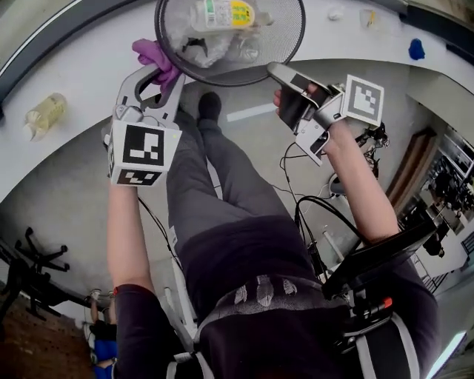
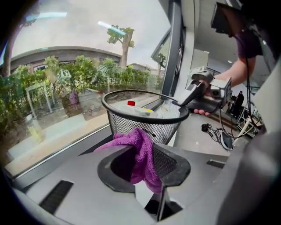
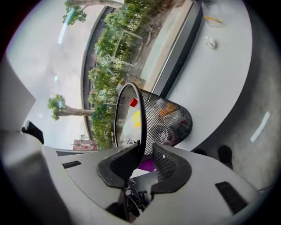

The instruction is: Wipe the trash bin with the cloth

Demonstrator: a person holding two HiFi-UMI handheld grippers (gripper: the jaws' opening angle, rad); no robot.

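One bottle (image 1: 222,13) inside mesh trash bin (image 1: 222,81)

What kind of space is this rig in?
Probably an office or lab by a window: a curved white counter runs under large glazing with trees outside, a mesh trash bin stands on it, and cables trail over the grey floor.
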